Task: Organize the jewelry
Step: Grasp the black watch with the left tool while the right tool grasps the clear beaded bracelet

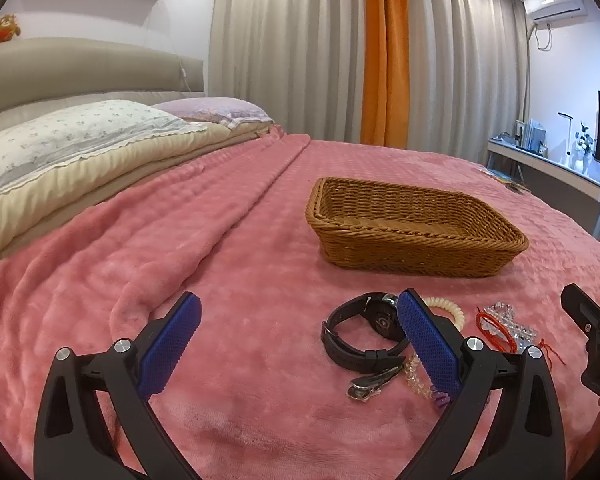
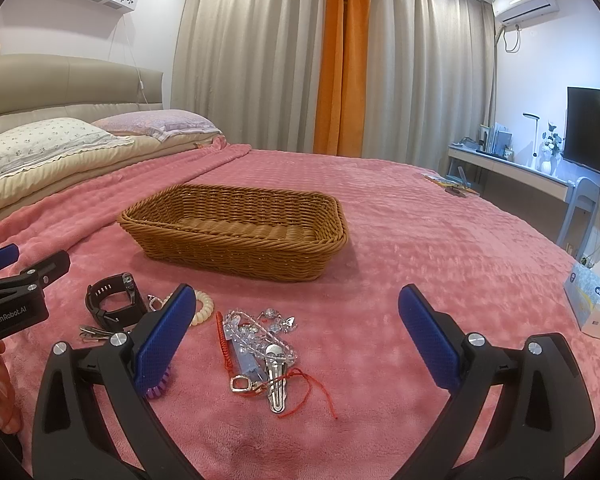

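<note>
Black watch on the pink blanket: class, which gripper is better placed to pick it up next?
Probably left. The black watch lies just ahead of the open left gripper, by its right finger; the right gripper faces the crystal bracelet.

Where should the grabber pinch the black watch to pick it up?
Probably the arched strap of the black watch, not its face. The band lies on its side as an open loop on the pink blanket, so one finger can slip inside and one outside. The open left gripper is nearest; come down from above.
</note>
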`<state>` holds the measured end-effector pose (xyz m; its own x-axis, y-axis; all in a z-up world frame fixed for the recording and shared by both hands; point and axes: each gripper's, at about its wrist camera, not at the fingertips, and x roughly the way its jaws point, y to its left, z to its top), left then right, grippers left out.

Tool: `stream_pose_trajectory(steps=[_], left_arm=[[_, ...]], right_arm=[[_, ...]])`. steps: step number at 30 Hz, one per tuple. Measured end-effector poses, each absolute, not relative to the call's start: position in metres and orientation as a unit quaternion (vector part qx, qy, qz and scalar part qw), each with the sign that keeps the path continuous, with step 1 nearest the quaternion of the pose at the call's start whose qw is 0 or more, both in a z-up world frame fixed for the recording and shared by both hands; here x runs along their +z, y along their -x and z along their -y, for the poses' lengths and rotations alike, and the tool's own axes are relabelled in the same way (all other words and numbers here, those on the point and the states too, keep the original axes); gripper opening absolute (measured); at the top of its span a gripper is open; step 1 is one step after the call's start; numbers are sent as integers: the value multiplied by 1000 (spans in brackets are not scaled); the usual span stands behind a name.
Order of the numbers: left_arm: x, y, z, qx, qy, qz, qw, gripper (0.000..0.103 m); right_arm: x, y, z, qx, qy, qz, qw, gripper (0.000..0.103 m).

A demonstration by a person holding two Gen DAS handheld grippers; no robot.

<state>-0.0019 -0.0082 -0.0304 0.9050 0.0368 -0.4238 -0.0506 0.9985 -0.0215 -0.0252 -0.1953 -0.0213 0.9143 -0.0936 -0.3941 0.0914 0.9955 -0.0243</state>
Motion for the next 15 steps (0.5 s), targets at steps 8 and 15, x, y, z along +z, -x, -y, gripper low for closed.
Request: stream_pose_trajectory(steps=[8, 15], left_arm=[[-30, 0, 4, 12, 27, -221, 975, 95], [-32, -14, -12, -60, 87, -279, 954, 92]], right_arm=[[-21, 25, 196, -47, -1, -200, 979, 96], [-19, 23, 205, -26, -18, -217, 976, 81]])
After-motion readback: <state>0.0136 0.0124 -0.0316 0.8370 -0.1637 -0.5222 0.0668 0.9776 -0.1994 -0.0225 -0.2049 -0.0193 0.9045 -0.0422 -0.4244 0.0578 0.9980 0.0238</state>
